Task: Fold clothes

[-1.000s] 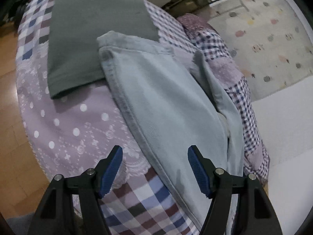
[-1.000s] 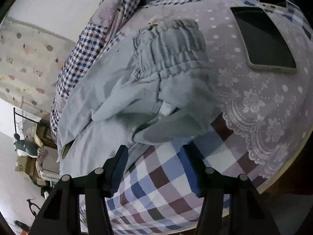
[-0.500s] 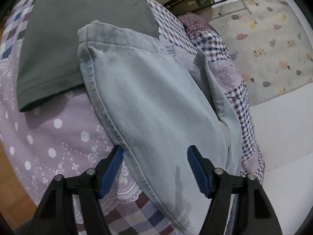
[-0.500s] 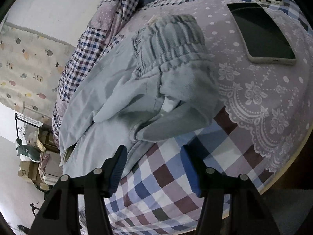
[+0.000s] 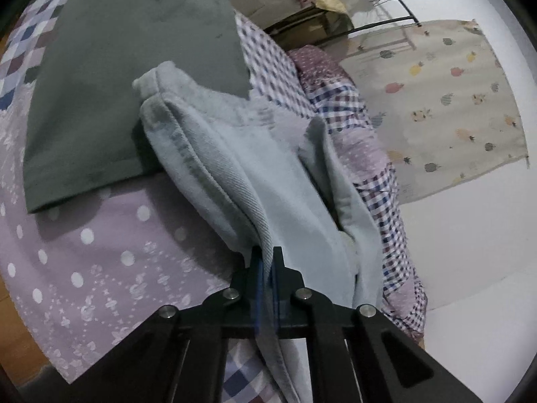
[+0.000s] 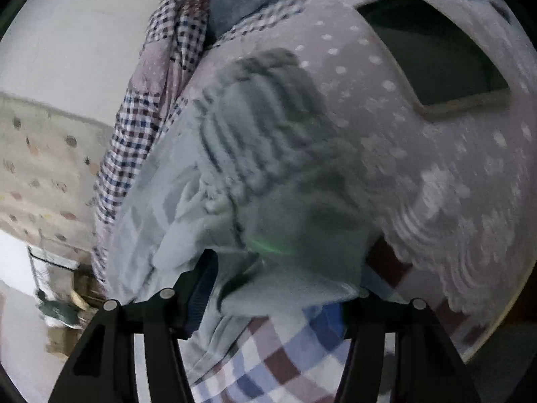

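Note:
Pale blue trousers lie along the patchwork bedspread, one leg running away from me. My left gripper is shut on the hemmed side edge of that leg, cloth pinched between its blue pads. In the right wrist view the bunched elastic waistband of the same trousers fills the middle, blurred. My right gripper stands open around the near waist corner, its left finger beside the cloth and its right finger mostly hidden behind it.
A folded dark green garment lies on the bed beyond the trouser leg. A dark tablet rests on the bedspread at upper right. A fruit-print mat covers the floor past the bed, with boxes behind.
My left gripper has moved forward and gone from open to shut on the trouser leg's edge. My right gripper has moved in until the waist corner sits between its fingers.

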A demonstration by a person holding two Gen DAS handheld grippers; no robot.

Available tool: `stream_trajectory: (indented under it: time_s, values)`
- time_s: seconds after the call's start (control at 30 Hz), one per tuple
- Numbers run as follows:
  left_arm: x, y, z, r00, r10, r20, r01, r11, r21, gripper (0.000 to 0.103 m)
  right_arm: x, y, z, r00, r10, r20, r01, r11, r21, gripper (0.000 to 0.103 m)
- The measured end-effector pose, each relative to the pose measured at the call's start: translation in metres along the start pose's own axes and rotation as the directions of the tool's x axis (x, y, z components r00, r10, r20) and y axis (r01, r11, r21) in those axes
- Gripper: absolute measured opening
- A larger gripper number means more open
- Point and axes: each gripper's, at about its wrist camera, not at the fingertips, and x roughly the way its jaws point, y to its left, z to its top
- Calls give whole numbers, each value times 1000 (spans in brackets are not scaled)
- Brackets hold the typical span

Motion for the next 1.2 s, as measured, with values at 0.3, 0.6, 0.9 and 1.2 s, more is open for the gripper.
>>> stream_trajectory:
  time_s: [0.3,0.6,0.9,1.2]
  values:
    - [-26,-11,17,989,-127,81,129,991,-22,2,-75,29,-13,988,131,82,-122,988,-99,4]
    - [-117,-33,53,926,-284,250,283,958,40,2,-158,36,-58,972,234,6,-231,963,-142,4]
    - [-155,-97,107,913,-299,278,245,946,212,2,-99,29,-108,926,34,-375,-112,976,-188,25]
    - [-162,-131,118,927,-256,275,165,935,313,2,-118,24,-104,927,-79,-367,-42,950,-310,53]
